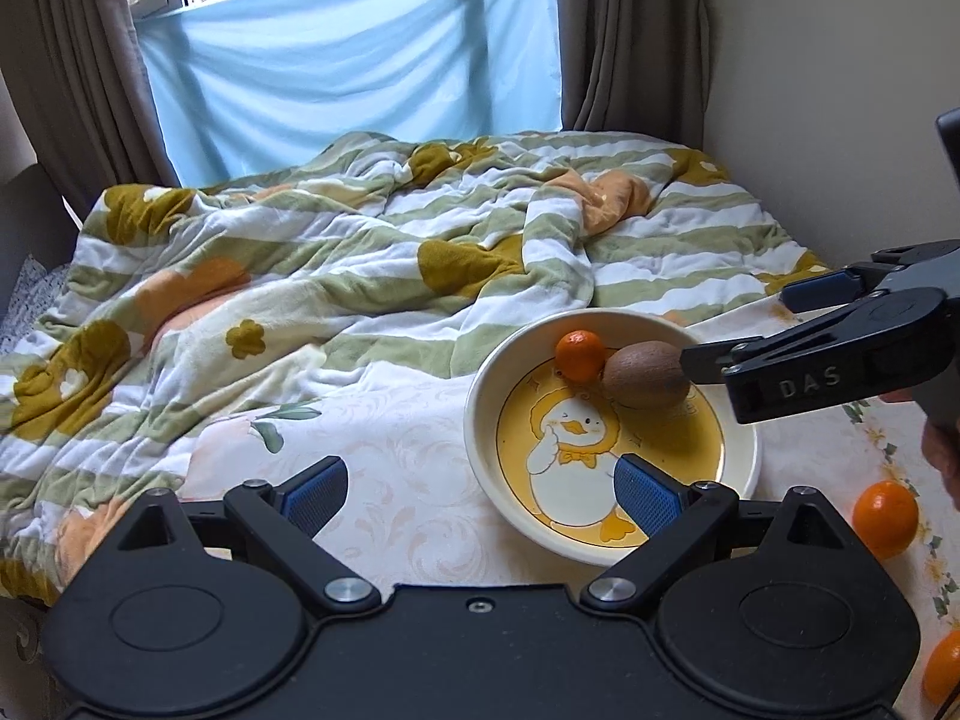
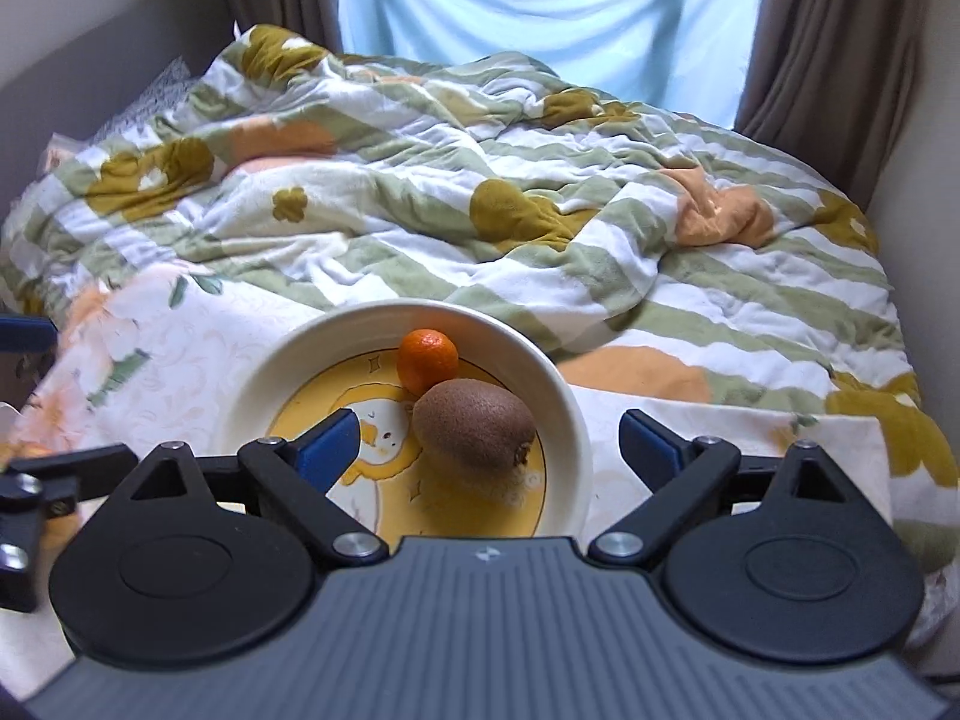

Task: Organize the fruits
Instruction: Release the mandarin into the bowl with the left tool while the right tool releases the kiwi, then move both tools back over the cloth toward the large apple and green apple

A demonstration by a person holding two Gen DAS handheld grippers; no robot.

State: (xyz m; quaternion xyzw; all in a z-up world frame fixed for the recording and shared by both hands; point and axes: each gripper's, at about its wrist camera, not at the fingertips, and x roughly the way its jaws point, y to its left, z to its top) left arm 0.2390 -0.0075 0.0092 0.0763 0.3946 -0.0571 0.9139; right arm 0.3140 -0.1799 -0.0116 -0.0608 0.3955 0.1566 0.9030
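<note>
Looking through the right wrist view, I see my right gripper (image 2: pixel 489 450) with its jaws spread wide and nothing between the pads; the kiwi (image 2: pixel 474 423) lies released in the bowl (image 2: pixel 558 396), touching the small mandarin (image 2: pixel 427 360) behind it at the centre of the frame. In the left wrist view my left gripper (image 1: pixel 480 492) is also spread and empty, hovering over the near rim of the same bowl at the lower centre. Two more oranges (image 1: pixel 885 516) wait on the sheet (image 1: pixel 390 450) at the lower right edge of that frame, outside the bowl. I judge the main risk to be the soft bed: if I press or bump the rim while withdrawing, the bowl could tilt and the round fruits could roll out. Also, my two grippers are near each other, so a careless reach for the next orange could make them collide.
</note>
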